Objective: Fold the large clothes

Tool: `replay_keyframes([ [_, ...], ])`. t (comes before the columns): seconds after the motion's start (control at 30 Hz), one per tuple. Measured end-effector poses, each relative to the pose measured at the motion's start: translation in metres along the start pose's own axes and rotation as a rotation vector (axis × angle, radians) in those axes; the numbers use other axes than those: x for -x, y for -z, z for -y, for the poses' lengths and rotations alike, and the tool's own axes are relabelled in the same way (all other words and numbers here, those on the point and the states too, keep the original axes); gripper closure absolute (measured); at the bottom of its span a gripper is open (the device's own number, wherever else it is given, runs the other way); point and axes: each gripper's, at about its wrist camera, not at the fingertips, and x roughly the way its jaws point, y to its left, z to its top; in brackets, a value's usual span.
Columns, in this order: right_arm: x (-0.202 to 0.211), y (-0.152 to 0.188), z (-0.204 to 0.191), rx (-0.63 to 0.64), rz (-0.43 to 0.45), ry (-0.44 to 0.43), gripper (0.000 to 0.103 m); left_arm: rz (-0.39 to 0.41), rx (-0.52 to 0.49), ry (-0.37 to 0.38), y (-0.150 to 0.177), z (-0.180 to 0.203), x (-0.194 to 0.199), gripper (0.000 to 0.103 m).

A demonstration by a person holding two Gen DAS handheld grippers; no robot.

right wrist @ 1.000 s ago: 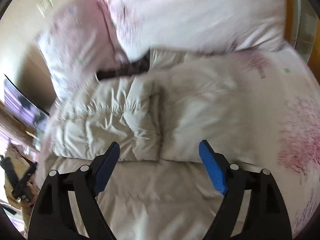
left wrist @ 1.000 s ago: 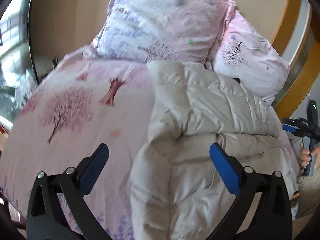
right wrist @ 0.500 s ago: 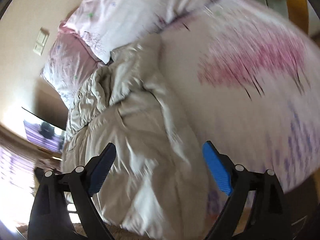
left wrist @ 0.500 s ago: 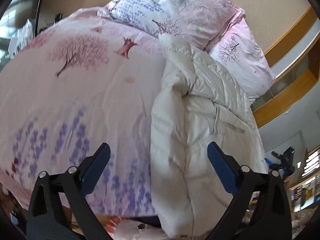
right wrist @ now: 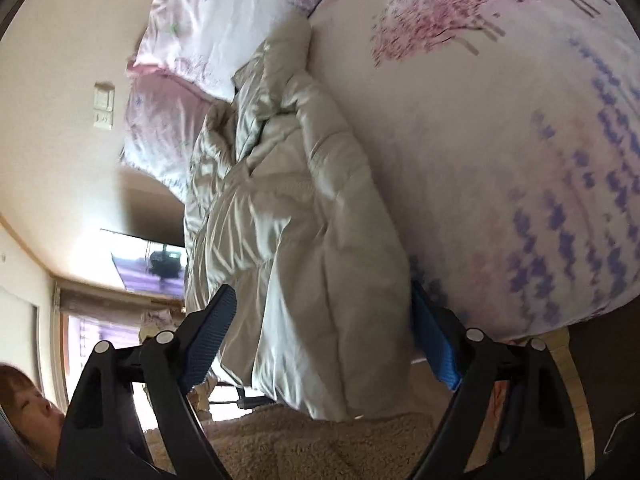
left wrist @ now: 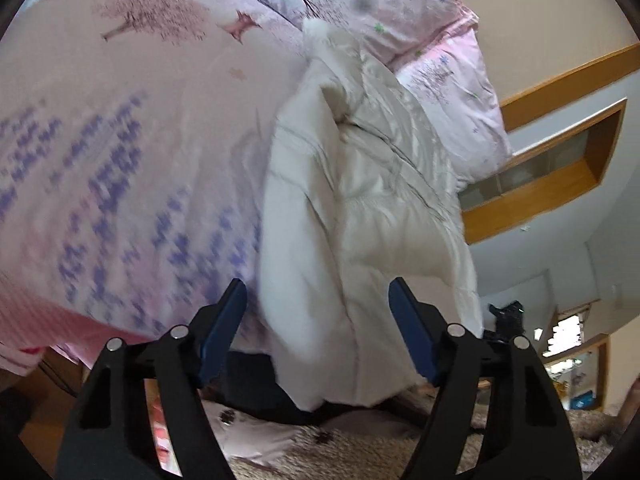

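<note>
1. Puffer jacket (left wrist: 360,200), cream and quilted, lies lengthwise on the bed (left wrist: 132,128). It runs from the pillows (left wrist: 448,88) at upper centre of the left wrist frame down to the lower centre, where its hem end hangs over the bed edge.
2. In the right wrist view the jacket (right wrist: 296,208) fills the centre, and the floral duvet takes the right half of the frame.
3. Left gripper (left wrist: 318,320): jaws have just been closing but stand apart. Hem end sits between the blue pads, no visible contact, nothing gripped.
4. Right gripper (right wrist: 326,344): jaws wide and just narrowed a little. Hem bulk sits between them. The right-hand pad (right wrist: 436,344) looks touching or tucked behind the fabric; I can't tell if it presses. I read it as not clamped.
5. Step in hand, as I judge it: both grippers are lined up on the hem end for a pinch before a lengthwise fold toward the collar.
6. Next move needs both to bite through the thick padding at matching corners, then lift together so the slick shell doesn't slide off the edge.
7. Containers: none in view. Shaggy rug (right wrist: 320,440) lies below the bed edge.
</note>
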Motion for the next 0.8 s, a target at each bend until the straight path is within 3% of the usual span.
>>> replay_keyframes([
  [0.27,-0.014,0.011,-0.008,0.02,-0.051,-0.019,0.046,-0.047,0.003,0.053,0.015,0.009,-0.009,0.032],
  [0.5,-0.013,0.02,-0.007,0.017,-0.062,-0.036,0.053,-0.083,0.011,0.058,0.019,0.012,-0.014,0.039],
  [0.6,-0.014,0.022,-0.009,0.02,-0.067,-0.037,0.061,-0.098,0.004,0.045,0.021,0.015,-0.016,0.042],
  [0.63,-0.015,0.023,-0.011,0.02,-0.066,-0.033,0.069,-0.095,0.003,0.026,0.022,0.016,-0.016,0.049],
  [0.67,-0.016,0.023,-0.012,0.023,-0.061,-0.028,0.076,-0.085,0.009,0.007,0.022,0.016,-0.016,0.069],
  [0.8,-0.013,0.022,-0.027,0.054,-0.02,-0.017,0.085,-0.022,0.031,0.021,0.018,0.019,-0.007,0.084],
])
